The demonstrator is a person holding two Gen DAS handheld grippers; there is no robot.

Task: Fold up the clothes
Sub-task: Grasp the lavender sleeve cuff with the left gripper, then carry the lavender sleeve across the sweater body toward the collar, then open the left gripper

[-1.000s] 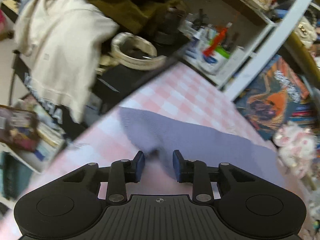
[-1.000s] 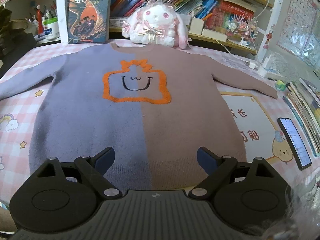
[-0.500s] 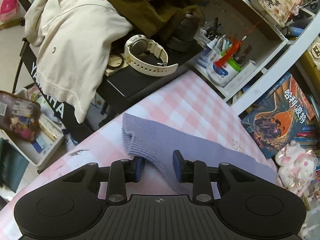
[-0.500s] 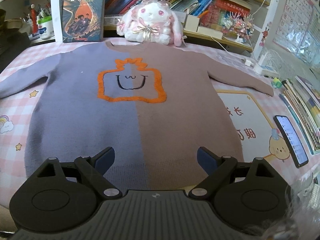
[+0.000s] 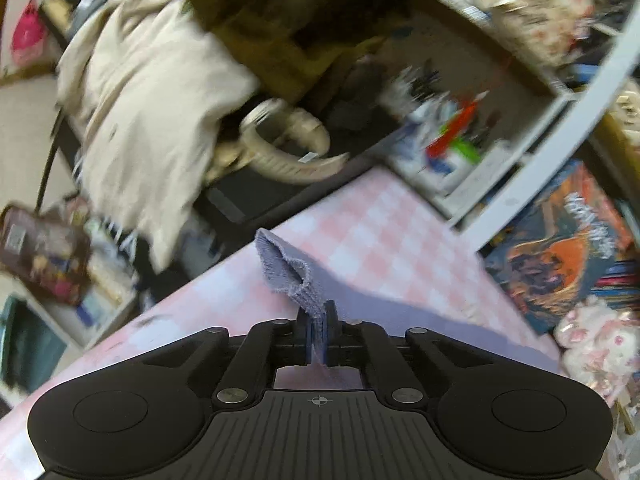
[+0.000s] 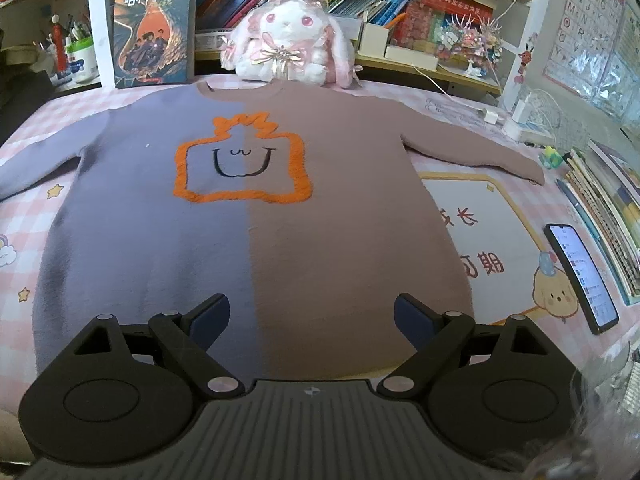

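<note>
Closing within the last half second, the left gripper (image 5: 318,334) jaws now clench the sweater (image 6: 248,216) cuff (image 5: 288,268), lifted off the desk (image 5: 360,236); right gripper (image 6: 312,316) jaws gape above the sweater's hem.

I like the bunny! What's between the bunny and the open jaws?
The two-colour sweater, spread flat on the checked cloth between the plush bunny and the right gripper, seen in the right wrist view.
</note>
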